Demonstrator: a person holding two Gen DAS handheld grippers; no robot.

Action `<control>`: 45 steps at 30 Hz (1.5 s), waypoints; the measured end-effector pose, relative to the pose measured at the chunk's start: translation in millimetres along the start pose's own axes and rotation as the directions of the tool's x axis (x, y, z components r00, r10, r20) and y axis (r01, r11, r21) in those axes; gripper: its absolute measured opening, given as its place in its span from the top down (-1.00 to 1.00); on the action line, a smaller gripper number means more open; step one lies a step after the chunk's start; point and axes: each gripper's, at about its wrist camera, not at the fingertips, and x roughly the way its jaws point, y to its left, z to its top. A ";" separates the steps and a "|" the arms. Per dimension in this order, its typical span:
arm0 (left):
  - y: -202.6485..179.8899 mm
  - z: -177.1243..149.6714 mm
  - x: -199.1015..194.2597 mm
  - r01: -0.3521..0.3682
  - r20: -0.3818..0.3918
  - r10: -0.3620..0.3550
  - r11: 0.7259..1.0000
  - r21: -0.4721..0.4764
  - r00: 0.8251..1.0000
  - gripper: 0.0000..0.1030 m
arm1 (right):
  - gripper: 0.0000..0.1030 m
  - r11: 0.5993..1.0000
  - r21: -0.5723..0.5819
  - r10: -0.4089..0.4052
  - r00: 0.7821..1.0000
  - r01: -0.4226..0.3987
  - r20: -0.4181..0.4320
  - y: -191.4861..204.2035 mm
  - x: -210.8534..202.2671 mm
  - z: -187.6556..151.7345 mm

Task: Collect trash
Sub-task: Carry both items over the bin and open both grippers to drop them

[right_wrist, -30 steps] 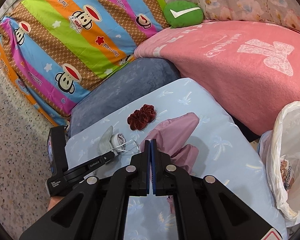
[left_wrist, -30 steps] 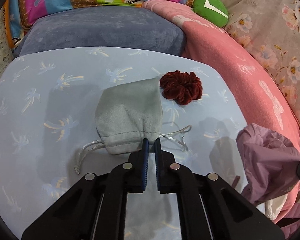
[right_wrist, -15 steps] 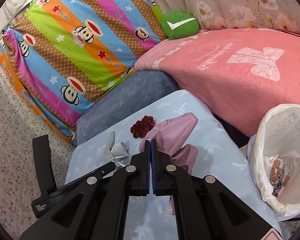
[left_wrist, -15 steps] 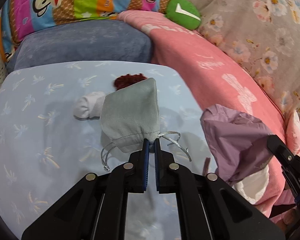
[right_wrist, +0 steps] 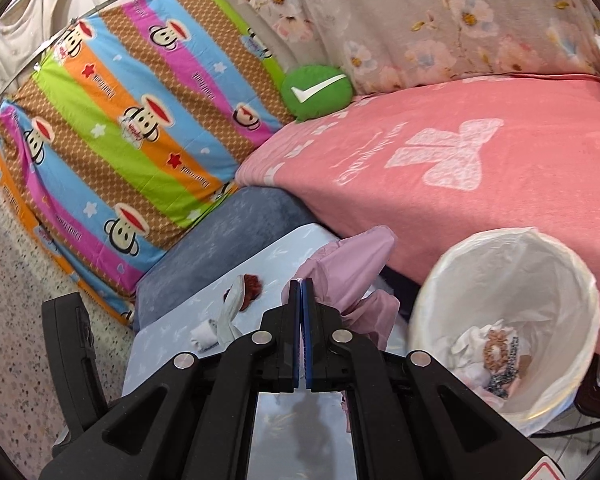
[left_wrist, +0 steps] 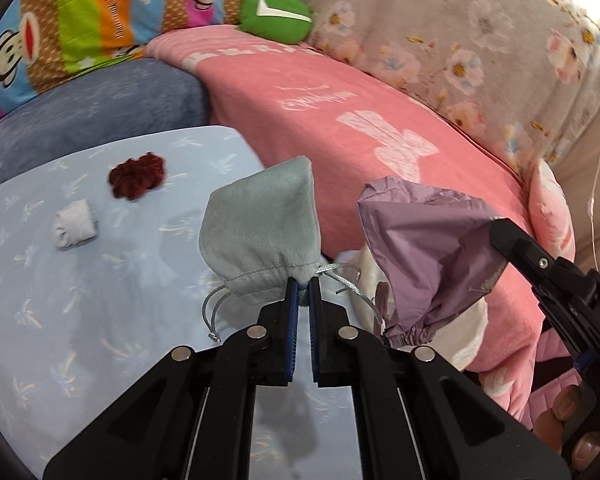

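The left hand-held gripper (left_wrist: 303, 285) pinches the drawstring mouth of a grey pouch (left_wrist: 260, 232), lifted above the pale blue counter (left_wrist: 60, 320). The right hand-held gripper (right_wrist: 302, 286) is clamped on a lilac fabric bag (right_wrist: 340, 268), held up off the counter's far edge. A white-lined trash bin (right_wrist: 504, 320) stands beside that edge. A maroon scrunchie (left_wrist: 137, 175) and rolled white sock (left_wrist: 75, 229) lie near the counter's far corner.
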 end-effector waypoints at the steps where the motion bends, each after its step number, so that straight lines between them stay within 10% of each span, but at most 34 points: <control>1: -8.4 -0.1 2.4 0.011 -0.003 -0.011 1.000 0.015 1.000 0.91 | 0.94 1.000 0.005 -0.006 1.000 0.006 0.005 -5.0 -3.3 2.0; 15: -113.1 -12.1 45.3 0.165 -0.082 -0.150 0.962 0.217 0.985 0.90 | 0.94 0.974 0.119 -0.201 0.978 0.194 0.049 -96.6 -34.4 3.1; 25: -131.5 -19.0 66.3 0.171 -0.119 -0.148 0.963 0.208 0.982 0.85 | 0.94 0.967 0.174 -0.188 0.982 0.185 0.001 -147.8 -26.5 2.6; 27: -131.2 -18.7 65.9 0.159 -0.115 -0.139 0.967 0.196 0.984 0.76 | 0.91 0.968 0.170 -0.185 0.983 0.183 -0.004 -151.2 -23.8 3.8; 31: -125.9 -15.5 59.2 0.109 -0.063 -0.100 0.981 0.163 0.993 -0.16 | 0.77 0.969 0.170 -0.184 0.983 0.180 0.012 -151.8 -26.7 5.5; 45: -90.1 -8.5 32.0 0.020 0.020 -0.023 0.992 0.125 1.000 -0.17 | 0.62 0.975 0.145 -0.173 0.985 0.171 -0.001 -137.6 -35.8 4.2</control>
